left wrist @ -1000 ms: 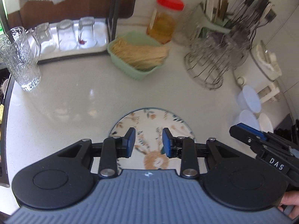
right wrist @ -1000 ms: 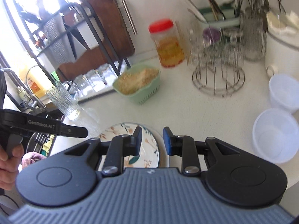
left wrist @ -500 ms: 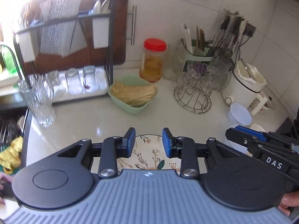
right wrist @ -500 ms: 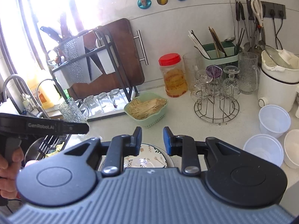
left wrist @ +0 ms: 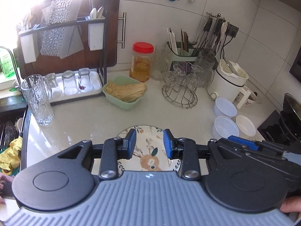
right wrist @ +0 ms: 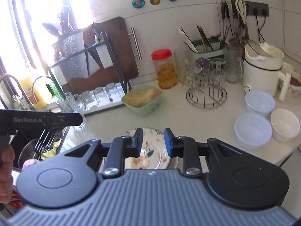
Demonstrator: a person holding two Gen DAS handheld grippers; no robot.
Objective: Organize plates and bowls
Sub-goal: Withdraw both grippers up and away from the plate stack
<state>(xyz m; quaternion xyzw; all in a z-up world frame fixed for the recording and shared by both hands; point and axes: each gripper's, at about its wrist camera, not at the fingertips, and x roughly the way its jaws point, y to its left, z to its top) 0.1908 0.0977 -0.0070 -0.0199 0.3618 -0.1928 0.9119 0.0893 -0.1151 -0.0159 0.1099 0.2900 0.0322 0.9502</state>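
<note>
Left wrist view: the left gripper [left wrist: 149, 143] hangs above a white counter [left wrist: 90, 120], its two blue-padded fingers [left wrist: 131, 143] parted by a modest gap with nothing between them. It grasps nothing. Seen through that gap, a floral plate [left wrist: 147, 157] lies flat near the counter's front edge, below the fingers; no pad appears to touch it, though the gripper body hides the plate's near rim. The right gripper [left wrist: 242, 145] enters from the right side of this view, level with the left one.

Right wrist view: the right gripper [right wrist: 153, 141] is likewise released, its fingers [right wrist: 168, 142] a little apart and empty, with the same floral plate [right wrist: 148, 156] beneath them at the front edge. The left gripper [right wrist: 62, 119] reaches in from the left, over the counter's left edge beside the sink [right wrist: 28, 152].

Toward the counter's right edge stand two translucent plastic bowls [right wrist: 253, 130] and a white bowl [right wrist: 285, 125], close together and well apart from the plate. A green basket of noodles [right wrist: 143, 99] sits nearer the back, at the middle of the counter.
</note>
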